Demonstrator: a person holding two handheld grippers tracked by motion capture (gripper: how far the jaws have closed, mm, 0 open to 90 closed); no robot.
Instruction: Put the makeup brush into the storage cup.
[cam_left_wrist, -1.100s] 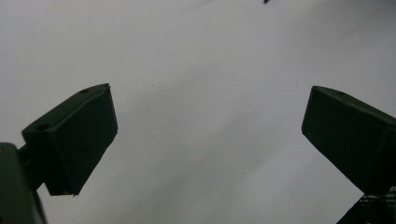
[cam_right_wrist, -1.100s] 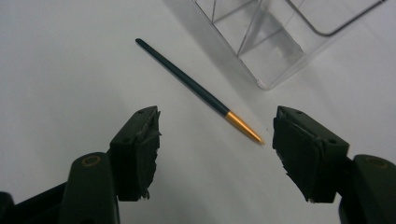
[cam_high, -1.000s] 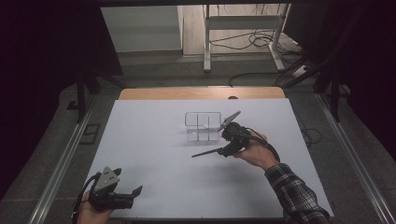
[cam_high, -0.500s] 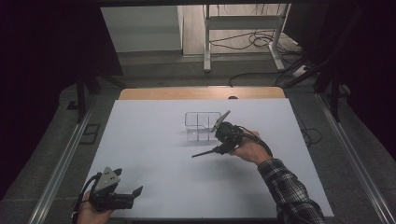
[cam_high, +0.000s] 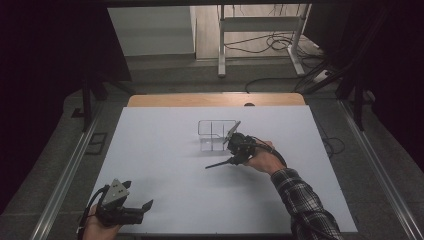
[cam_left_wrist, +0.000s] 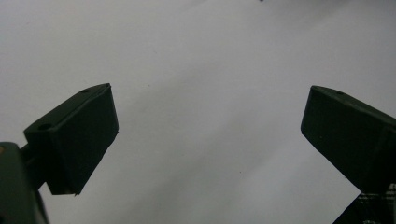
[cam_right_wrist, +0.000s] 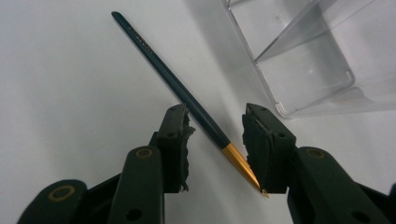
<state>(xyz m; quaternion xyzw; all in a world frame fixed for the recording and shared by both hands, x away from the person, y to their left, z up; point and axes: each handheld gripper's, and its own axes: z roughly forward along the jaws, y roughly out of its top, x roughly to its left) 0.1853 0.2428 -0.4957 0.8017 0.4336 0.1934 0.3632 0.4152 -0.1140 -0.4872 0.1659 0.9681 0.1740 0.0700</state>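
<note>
Starting at the near edge of the white table (cam_high: 165, 150), the left gripper (cam_high: 142, 207) is held low in the person's left hand (cam_high: 97, 231); its jaws are spread wide apart over bare tabletop, with nothing between them. Farther in, toward the middle of the table, the right gripper (cam_right_wrist: 215, 133) is held down over a dark paintbrush (cam_right_wrist: 168, 77) that lies flat on the surface. Its jaws have just been closing and now straddle the handle close to the gold ferrule (cam_right_wrist: 238, 161), though a gap is left on each side and the pads are not yet pressed on. Just beyond, a clear plastic organiser (cam_high: 216, 134) with compartments is seen.
</note>
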